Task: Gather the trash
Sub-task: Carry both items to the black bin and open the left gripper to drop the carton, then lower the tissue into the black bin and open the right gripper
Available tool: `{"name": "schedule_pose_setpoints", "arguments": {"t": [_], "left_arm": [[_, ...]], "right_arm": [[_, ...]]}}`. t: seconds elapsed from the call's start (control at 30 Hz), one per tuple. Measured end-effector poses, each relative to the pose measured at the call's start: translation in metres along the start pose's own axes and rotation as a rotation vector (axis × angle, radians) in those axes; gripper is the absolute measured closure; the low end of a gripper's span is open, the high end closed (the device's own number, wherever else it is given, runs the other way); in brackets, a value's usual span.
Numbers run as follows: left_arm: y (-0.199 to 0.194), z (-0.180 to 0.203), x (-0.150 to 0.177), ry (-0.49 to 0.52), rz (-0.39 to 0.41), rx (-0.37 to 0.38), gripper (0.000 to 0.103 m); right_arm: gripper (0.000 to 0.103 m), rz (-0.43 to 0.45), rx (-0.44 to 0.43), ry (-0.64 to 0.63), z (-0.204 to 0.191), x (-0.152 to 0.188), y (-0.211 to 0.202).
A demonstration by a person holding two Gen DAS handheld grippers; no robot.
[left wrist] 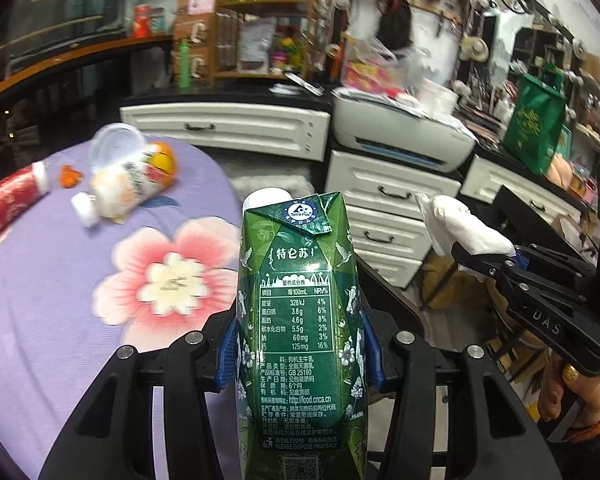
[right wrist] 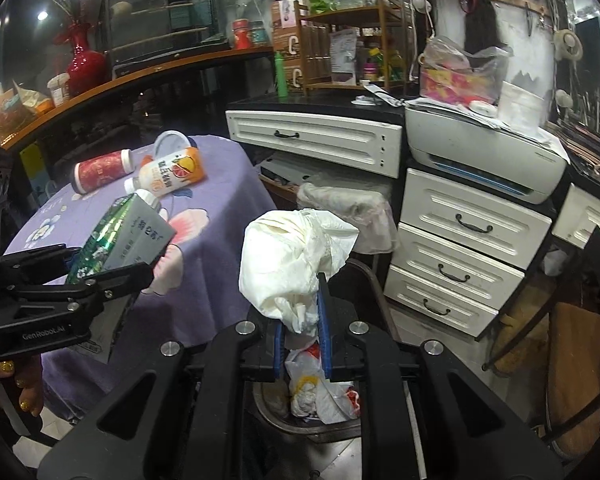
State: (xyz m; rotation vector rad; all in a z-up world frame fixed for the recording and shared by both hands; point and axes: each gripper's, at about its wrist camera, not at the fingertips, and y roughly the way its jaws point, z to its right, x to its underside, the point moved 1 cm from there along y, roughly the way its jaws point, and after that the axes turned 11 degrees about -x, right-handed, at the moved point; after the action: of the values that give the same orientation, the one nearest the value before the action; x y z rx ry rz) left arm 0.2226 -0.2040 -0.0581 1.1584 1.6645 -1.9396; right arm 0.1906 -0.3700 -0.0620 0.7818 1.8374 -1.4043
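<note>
Table: purple flowered cloth (right wrist: 220, 184), and trash waiting on it, a red bottle (right wrist: 102, 170) and an orange bottle (right wrist: 172, 172) on their sides beside a clear cup (right wrist: 172, 142).
Left claw (left wrist: 300, 344): pinching a green milk carton (left wrist: 300, 320) at its sides, cap end forward, off the table edge, looks bound for the bin.
Right claw (right wrist: 302, 336): nearly pressed together on a crumpled white tissue (right wrist: 292, 260), hanging right above the bin (right wrist: 272, 412), already holding bagged rubbish. Ready to drop, I'd say.
Room: white drawers (right wrist: 460, 248), printer (right wrist: 484, 156), crowded shelves behind.
</note>
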Motion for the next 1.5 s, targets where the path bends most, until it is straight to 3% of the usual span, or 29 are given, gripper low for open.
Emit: {"name": "schedule_pose_setpoints", "arguments": {"t": [0.27, 0.57, 0.9, 1.0, 1.07, 1.13, 1.5], "left_arm": [[0.051, 0.037, 0.009, 0.043, -0.105, 0.061, 0.054], [0.114, 0.079, 0.024, 0.115, -0.227, 0.062, 0.054], [0.157, 0.099, 0.043, 0.166, -0.321, 0.057, 0.054], [0.164, 0.103, 0.045, 0.173, -0.328, 0.068, 0.051], [0.166, 0.105, 0.045, 0.182, -0.317, 0.068, 0.037], [0.166, 0.107, 0.044, 0.192, -0.3, 0.064, 0.03], [0.131, 0.097, 0.035, 0.171, -0.198, 0.068, 0.026]], "right_arm": [[0.089, -0.009, 0.048, 0.064, 0.03, 0.018, -0.001], [0.088, -0.014, 0.067, 0.153, 0.062, 0.033, -0.003], [0.088, -0.028, 0.074, 0.212, 0.08, 0.04, 0.005], [0.089, -0.032, 0.074, 0.219, 0.083, 0.042, 0.007], [0.089, -0.034, 0.076, 0.222, 0.084, 0.043, 0.007], [0.089, -0.036, 0.077, 0.226, 0.085, 0.043, 0.008], [0.088, -0.051, 0.09, 0.245, 0.094, 0.049, 0.012]]}}
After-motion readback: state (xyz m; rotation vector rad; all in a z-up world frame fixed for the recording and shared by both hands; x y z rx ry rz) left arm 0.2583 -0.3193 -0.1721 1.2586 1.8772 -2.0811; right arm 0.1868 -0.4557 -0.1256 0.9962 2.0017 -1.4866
